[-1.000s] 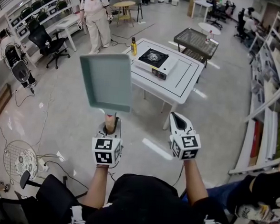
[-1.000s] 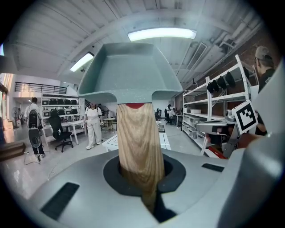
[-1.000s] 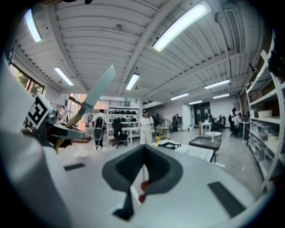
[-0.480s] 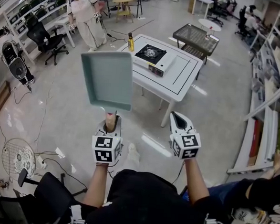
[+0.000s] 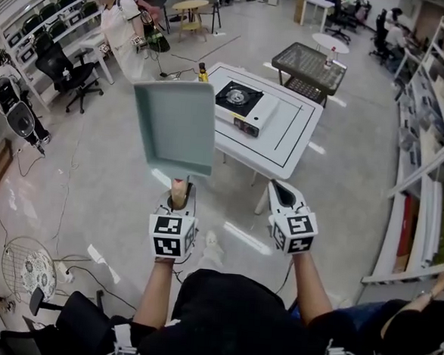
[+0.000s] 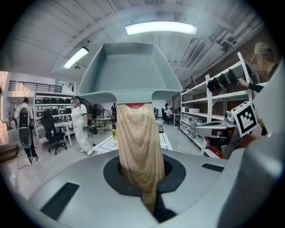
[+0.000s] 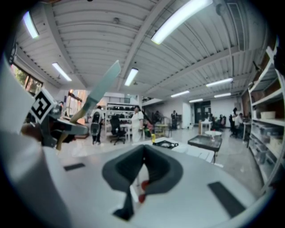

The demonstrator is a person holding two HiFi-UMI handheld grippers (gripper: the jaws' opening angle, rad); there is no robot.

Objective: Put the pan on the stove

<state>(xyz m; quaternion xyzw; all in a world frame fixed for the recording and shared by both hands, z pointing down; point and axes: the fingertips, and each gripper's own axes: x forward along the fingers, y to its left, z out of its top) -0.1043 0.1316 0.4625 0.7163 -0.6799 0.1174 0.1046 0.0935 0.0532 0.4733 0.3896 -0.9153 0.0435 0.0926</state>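
Observation:
A pale green rectangular pan (image 5: 172, 128) with a wooden handle (image 5: 178, 193) is held up in the air, well short of the table. My left gripper (image 5: 178, 202) is shut on that handle, seen close up as the wooden handle (image 6: 138, 147) under the pan (image 6: 129, 71). The portable gas stove (image 5: 246, 102) sits on the white table (image 5: 289, 136) ahead, right of the pan. My right gripper (image 5: 282, 191) hangs beside the left, its jaws together with nothing in them; from the right gripper (image 7: 139, 180) I see the pan (image 7: 101, 89) edge-on at left.
A yellow bottle (image 5: 202, 71) stands at the table's far left corner. A person (image 5: 122, 33) stands beyond, near office chairs (image 5: 62, 71). A dark glass table (image 5: 315, 66) is behind the white one. Shelving (image 5: 429, 149) runs along the right; a fan (image 5: 26, 262) lies at lower left.
The white table and stove have drawn a little closer and shifted left in the head view. The person in the background has moved left. Both grippers keep their pose and the pan stays held.

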